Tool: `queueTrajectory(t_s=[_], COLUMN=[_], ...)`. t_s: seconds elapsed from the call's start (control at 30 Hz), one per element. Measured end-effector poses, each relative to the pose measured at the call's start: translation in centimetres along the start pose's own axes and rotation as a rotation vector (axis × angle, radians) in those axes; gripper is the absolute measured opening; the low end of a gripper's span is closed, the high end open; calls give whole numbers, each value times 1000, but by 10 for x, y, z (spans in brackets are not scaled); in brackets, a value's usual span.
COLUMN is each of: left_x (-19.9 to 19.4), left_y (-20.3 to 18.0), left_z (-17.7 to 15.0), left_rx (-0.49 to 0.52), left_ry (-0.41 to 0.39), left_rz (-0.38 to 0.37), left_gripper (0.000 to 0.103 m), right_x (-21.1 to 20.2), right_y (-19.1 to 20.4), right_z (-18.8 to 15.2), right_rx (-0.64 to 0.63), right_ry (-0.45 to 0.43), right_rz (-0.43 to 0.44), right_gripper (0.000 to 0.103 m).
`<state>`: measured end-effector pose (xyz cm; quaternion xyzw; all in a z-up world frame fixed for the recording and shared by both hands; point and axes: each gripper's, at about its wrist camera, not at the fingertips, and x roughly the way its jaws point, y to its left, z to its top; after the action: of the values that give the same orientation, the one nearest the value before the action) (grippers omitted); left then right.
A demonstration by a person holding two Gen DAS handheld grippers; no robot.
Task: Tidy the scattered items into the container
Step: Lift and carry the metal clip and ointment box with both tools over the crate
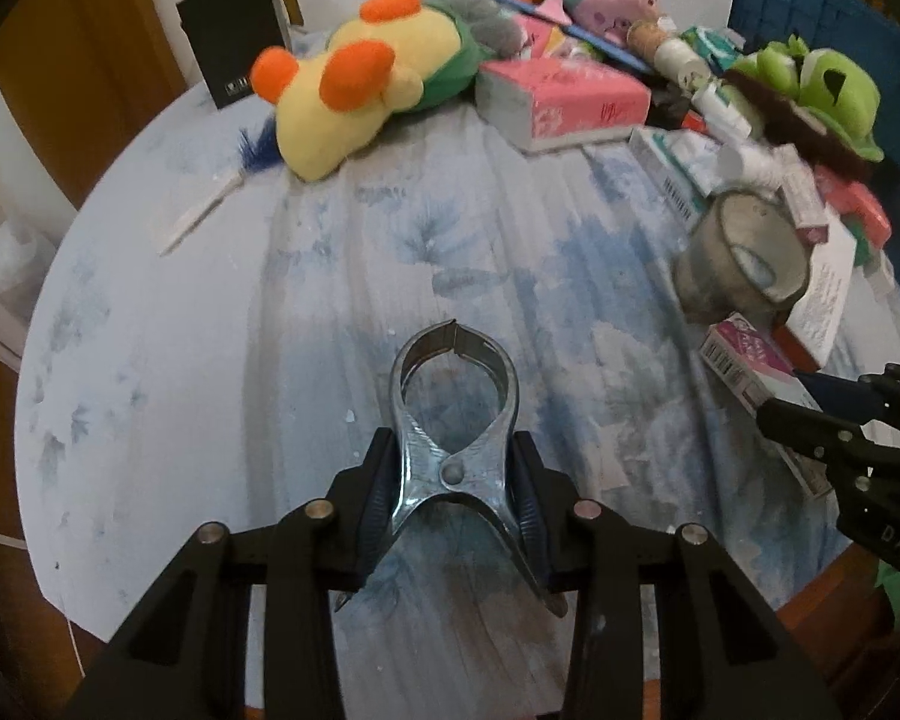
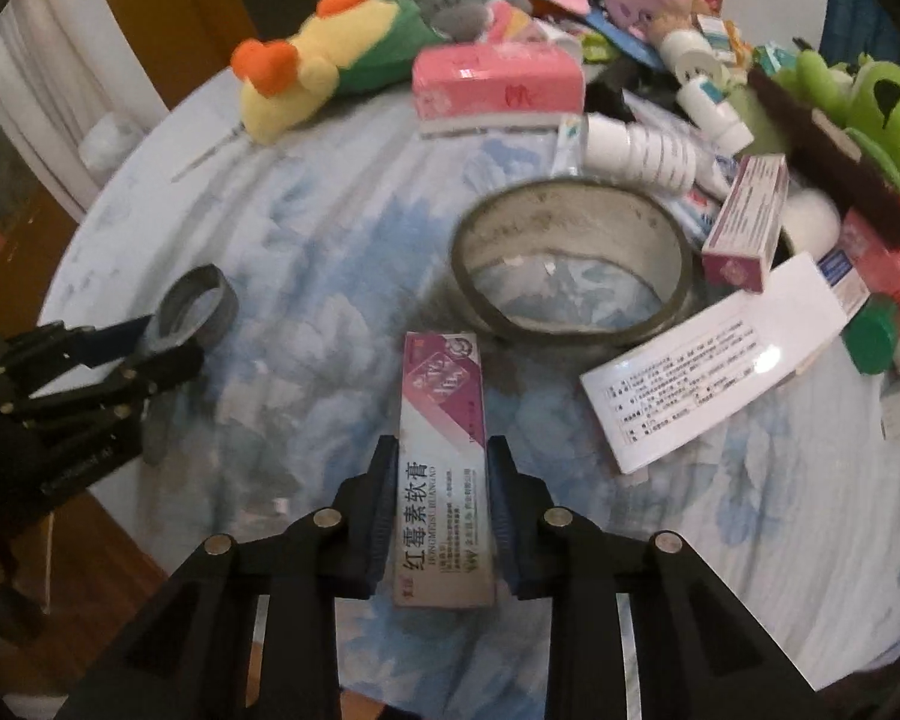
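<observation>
**Scattered items on the round table, one in each gripper**

Scattered items crowd the far and right side of a round table (image 1: 168,324) covered in a pale blue patterned cloth; the near left part of the cloth is bare.

In the left wrist view, going left to right: a black box (image 1: 234,36) stands upright at the far left edge, a small brush (image 1: 210,195) with blue bristles lies flat in front of it, and just beside that lies a yellow plush toy (image 1: 354,90) with orange pads and a green body. Touching its right side is a pink tissue pack (image 1: 561,99). Lower in the middle, the left gripper (image 1: 453,495) has its fingers closed on a metal clamp (image 1: 453,414), pads pressing the two handles near the pivot, ring end pointing away and held above the cloth. Further right is a grey tape roll (image 1: 744,258), blurred, and a green frog plush (image 1: 822,90) on top of the pile. A blue crate (image 1: 822,6) stands upright behind the heap at the far right; it may be the container, but I cannot tell.

In the right wrist view, the left gripper (image 2: 168,354) appears at the left edge with the clamp's ring end. In the middle, the right gripper (image 2: 441,516) is clamped on an ointment box (image 2: 444,468), pink and white with Chinese print, its far end pointing toward the tape roll (image 2: 570,264), which lies flat on the cloth. Right of the roll lies a white printed leaflet (image 2: 708,366), and a second pink box (image 2: 747,222) leans against the roll's right rim.
</observation>
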<state>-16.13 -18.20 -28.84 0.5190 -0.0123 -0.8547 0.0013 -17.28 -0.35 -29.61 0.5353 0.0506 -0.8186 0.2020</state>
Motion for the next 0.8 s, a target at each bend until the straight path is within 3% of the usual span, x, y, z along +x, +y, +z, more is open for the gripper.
queueTrajectory(t_s=[0.4,0.8], left_x=[-38,-104], left_y=[6,-7], left_z=[13,55], left_rx=[0,59], left_ry=[-70,-219], left_rz=[-7,-54], left_gripper=[38,38], right_x=[-27,-108], right_y=[13,24], right_z=[12,48], right_rx=[20,18], right_ry=[-65,-235], right_rz=[-1,-72], right_gripper=[28,28])
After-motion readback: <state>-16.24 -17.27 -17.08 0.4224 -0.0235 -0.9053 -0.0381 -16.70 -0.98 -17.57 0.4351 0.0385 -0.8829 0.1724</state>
